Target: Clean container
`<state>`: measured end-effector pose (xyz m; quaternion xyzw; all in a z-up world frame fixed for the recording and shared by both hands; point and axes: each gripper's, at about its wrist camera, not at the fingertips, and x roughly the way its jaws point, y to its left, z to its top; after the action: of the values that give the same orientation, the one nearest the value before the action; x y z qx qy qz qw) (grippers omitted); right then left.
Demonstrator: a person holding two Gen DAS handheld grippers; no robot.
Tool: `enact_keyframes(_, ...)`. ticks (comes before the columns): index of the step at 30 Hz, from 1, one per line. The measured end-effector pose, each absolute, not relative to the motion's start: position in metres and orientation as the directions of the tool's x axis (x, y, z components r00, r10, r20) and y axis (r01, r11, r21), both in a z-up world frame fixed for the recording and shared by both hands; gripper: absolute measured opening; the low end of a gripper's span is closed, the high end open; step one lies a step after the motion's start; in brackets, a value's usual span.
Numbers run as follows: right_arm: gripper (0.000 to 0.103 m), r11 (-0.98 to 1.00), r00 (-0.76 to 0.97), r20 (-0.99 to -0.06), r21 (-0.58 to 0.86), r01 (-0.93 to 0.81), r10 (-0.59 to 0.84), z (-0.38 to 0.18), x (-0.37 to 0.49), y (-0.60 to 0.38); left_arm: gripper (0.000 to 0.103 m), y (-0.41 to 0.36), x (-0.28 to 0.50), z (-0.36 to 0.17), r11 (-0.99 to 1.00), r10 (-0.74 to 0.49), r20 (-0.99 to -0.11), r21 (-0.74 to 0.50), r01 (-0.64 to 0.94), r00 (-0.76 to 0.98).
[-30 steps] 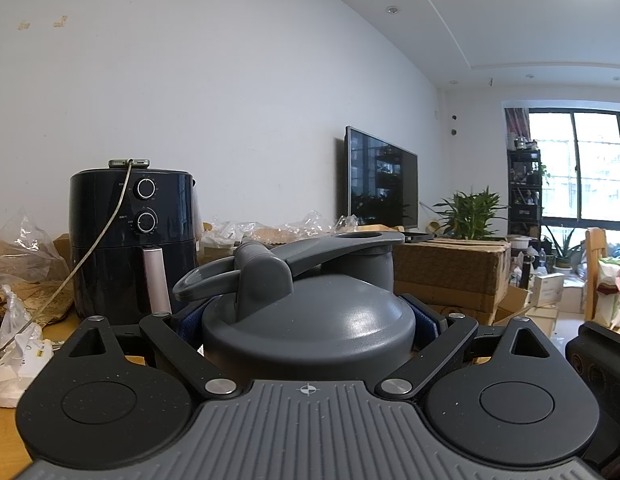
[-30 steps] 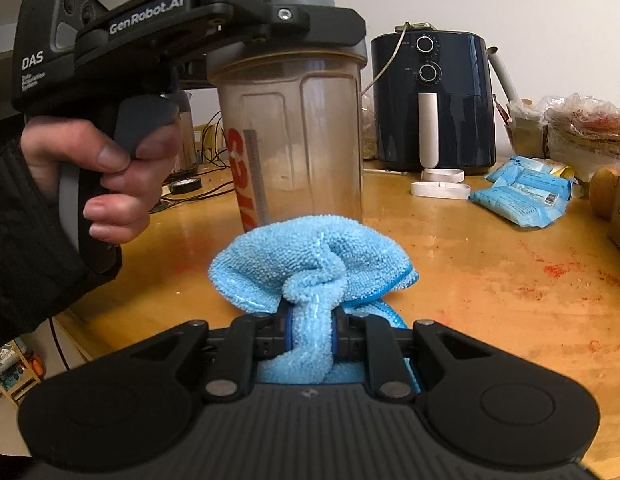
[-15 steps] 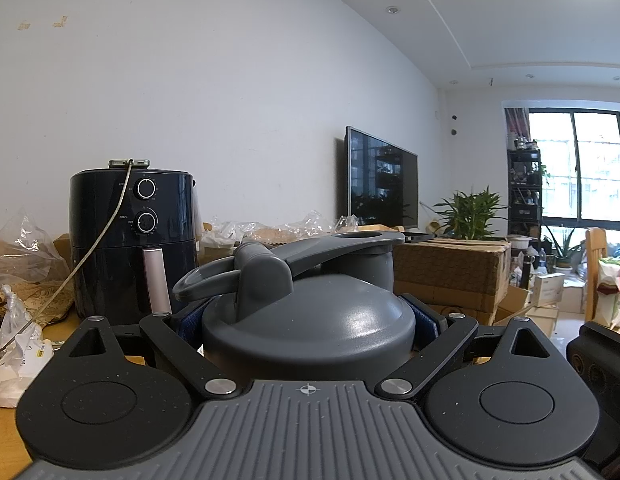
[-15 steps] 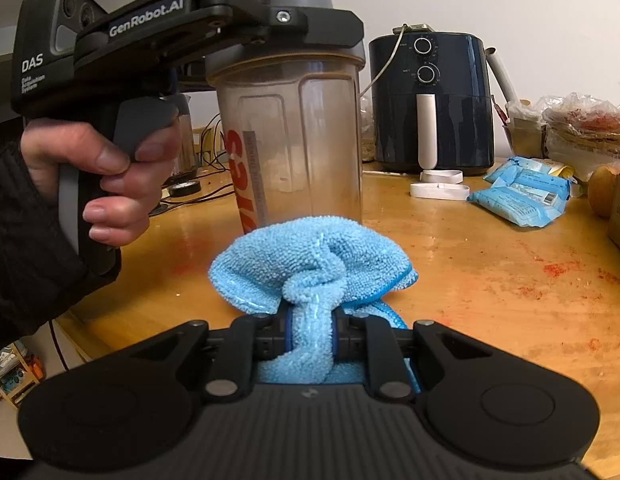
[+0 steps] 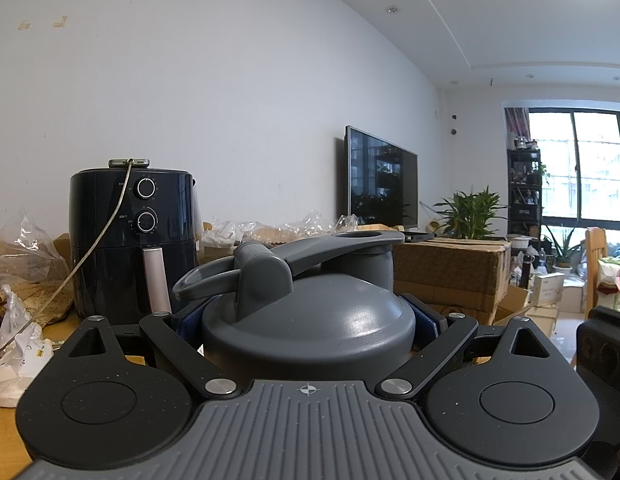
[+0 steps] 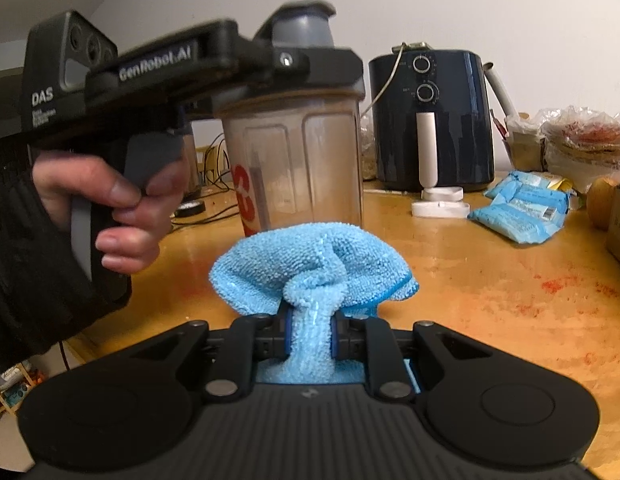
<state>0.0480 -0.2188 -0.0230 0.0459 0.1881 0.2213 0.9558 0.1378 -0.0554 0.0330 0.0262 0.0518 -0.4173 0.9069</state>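
**Right wrist view: bottle pinned at the lid, cloth bunched and ready**

Right wrist view shows why the two grips differ. My left gripper [image 6: 310,76] reaches in level from the left, with the person's hand [image 6: 114,204] wrapped round its handle, and clamps the clear plastic shaker bottle with the red lettering [image 6: 298,168] at its grey lid. I read that as a steadying hold: gripping at the lid leaves the clear wall free for wiping. The bottle stands upright, its foot hidden behind the cloth, so I cannot say for sure whether it rests on the orange wooden tabletop [image 6: 489,280] or hangs just above it.

My right gripper [image 6: 310,336] has its jaws nearly closed, pinching a narrow neck of the light blue microfibre cloth [image 6: 313,264]. The rest of the cloth blooms out ahead into a soft pad, just in front of the bottle's lower wall; contact is not clear from here.

From the left wrist view, the domed grey screw lid with its flip cap and carry loop [image 5: 310,320] fills the space between the jaws, which stand wide and press on either side of it.

Well behind stands the dark blue air fryer with two dials [image 6: 429,120], and light blue snack packets [image 6: 517,208] lie to the right, all clear of the work. Red specks dot the tabletop.
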Motion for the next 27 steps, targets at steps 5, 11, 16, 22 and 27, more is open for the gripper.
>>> enact_keyframes(5,0.011,0.897,0.842,-0.308,0.171,-0.409,0.443,-0.013,0.045,-0.220,0.095,-0.055,0.137,0.032,0.651,-0.754,-0.114,0.004,0.759,0.647)
enact_keyframes(11,0.011,0.895,0.860,-0.254,0.166,-0.413,0.444,0.002,0.041,-0.222,0.095,-0.056,0.137,0.033,0.651,-0.754,-0.115,0.004,0.759,0.647)
enact_keyframes(16,0.011,0.892,0.871,-0.203,0.167,-0.419,0.447,0.013,0.038,-0.225,0.095,-0.056,0.137,0.033,0.652,-0.753,-0.114,0.005,0.758,0.648)
enact_keyframes(22,0.012,0.893,0.881,-0.163,0.168,-0.418,0.444,0.018,0.034,-0.226,0.095,-0.056,0.136,0.033,0.653,-0.752,-0.114,0.005,0.758,0.649)
enact_keyframes(27,0.012,0.893,0.885,-0.147,0.173,-0.416,0.441,0.020,0.032,-0.227,0.095,-0.056,0.135,0.034,0.653,-0.752,-0.115,0.005,0.757,0.649)
